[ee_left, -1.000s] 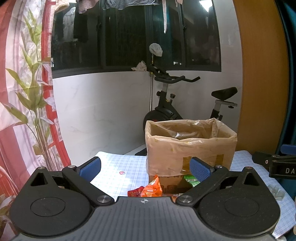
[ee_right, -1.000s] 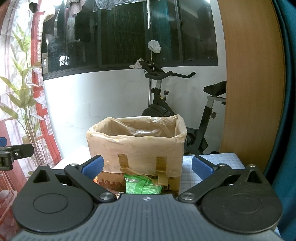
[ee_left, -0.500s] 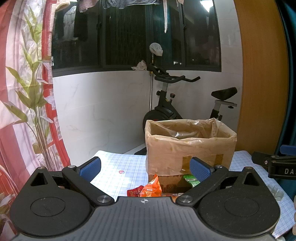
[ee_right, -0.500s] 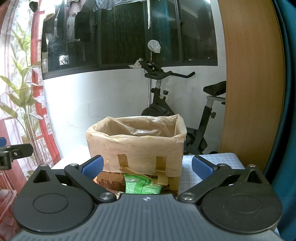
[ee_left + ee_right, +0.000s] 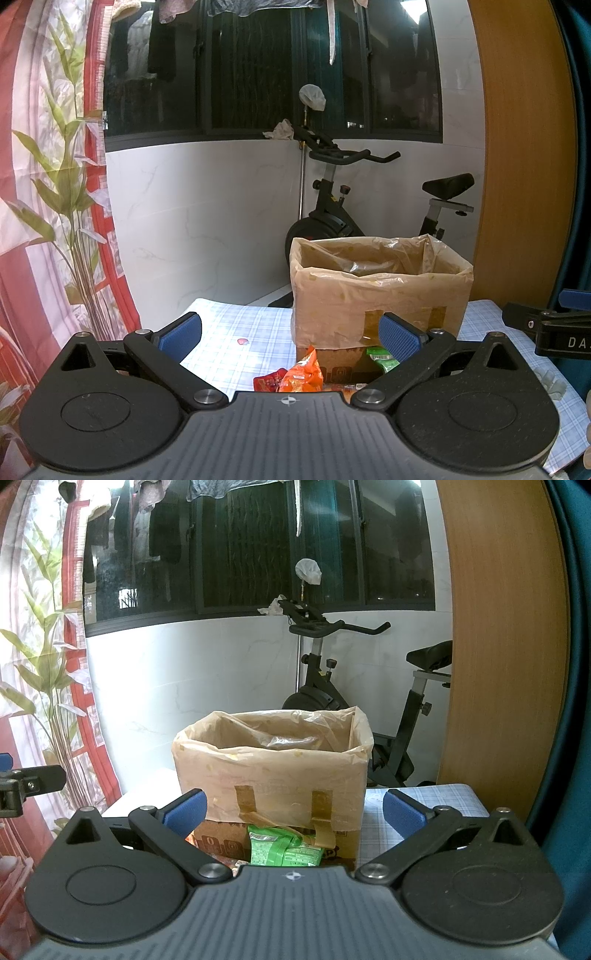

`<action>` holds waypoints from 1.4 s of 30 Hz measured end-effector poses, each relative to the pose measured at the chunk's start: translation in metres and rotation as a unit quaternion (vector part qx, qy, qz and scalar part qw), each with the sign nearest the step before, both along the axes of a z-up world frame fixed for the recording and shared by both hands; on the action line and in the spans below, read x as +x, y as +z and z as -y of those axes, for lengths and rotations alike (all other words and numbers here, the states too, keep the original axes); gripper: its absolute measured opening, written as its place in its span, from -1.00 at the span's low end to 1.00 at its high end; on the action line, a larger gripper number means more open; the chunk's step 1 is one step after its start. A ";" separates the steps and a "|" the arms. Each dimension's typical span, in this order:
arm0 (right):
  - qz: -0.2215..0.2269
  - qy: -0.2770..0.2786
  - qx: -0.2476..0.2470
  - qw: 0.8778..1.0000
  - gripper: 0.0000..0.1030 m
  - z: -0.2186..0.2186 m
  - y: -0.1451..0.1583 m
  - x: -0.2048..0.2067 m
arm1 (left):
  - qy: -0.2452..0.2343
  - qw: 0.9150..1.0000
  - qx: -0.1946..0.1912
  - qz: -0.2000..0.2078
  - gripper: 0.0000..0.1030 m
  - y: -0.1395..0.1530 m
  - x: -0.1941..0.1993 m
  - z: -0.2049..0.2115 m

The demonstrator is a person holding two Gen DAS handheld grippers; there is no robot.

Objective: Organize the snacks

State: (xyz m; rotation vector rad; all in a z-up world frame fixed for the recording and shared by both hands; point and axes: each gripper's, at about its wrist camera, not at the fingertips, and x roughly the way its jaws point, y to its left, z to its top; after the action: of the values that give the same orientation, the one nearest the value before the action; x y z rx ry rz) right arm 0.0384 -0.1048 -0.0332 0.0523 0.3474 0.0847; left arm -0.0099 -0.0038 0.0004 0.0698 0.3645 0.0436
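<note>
A cardboard box lined with a tan plastic bag (image 5: 376, 291) (image 5: 273, 768) stands on a checked tablecloth (image 5: 240, 328). Snack packets lie at its front: an orange packet (image 5: 301, 376), a small red packet (image 5: 267, 382) and a green packet (image 5: 382, 360) (image 5: 282, 851). My left gripper (image 5: 290, 334) hovers open in front of the box, nothing between its blue pads. My right gripper (image 5: 293, 810) is open too, facing the box front above the green packet. The right gripper's side shows at the right edge of the left wrist view.
A black exercise bike (image 5: 343, 206) stands behind the table against a white wall. A red floral curtain (image 5: 48, 184) hangs at the left, and a wooden panel (image 5: 517, 147) rises at the right. A small red speck (image 5: 242, 341) lies on the cloth.
</note>
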 end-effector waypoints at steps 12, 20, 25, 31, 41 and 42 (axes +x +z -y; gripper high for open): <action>0.000 -0.001 -0.001 1.000 1.00 -0.001 0.000 0.000 | 0.000 1.000 -0.001 0.000 1.00 0.000 0.000 0.000; 0.000 -0.001 -0.001 1.000 1.00 -0.001 -0.001 0.000 | 0.003 1.000 0.005 -0.002 1.00 -0.003 0.001 -0.001; 0.000 -0.001 -0.001 1.000 1.00 -0.001 0.000 0.000 | 0.010 1.000 0.002 -0.003 1.00 -0.005 0.002 -0.003; 0.003 0.002 0.007 1.000 1.00 -0.002 -0.013 0.000 | 0.031 0.999 0.002 0.009 1.00 -0.016 0.006 -0.009; -0.064 0.037 0.002 0.997 1.00 -0.020 -0.098 0.011 | 0.040 0.998 -0.044 -0.020 0.99 -0.069 0.024 -0.034; -0.074 0.038 0.004 0.997 1.00 -0.022 -0.106 0.014 | 0.044 0.998 -0.041 -0.025 0.99 -0.074 0.026 -0.036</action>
State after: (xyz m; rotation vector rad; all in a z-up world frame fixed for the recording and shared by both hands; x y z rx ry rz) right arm 0.0521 -0.0832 -0.1397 0.0543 0.4969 0.1586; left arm 0.0158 0.0318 -0.0741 -0.0254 0.4193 0.1136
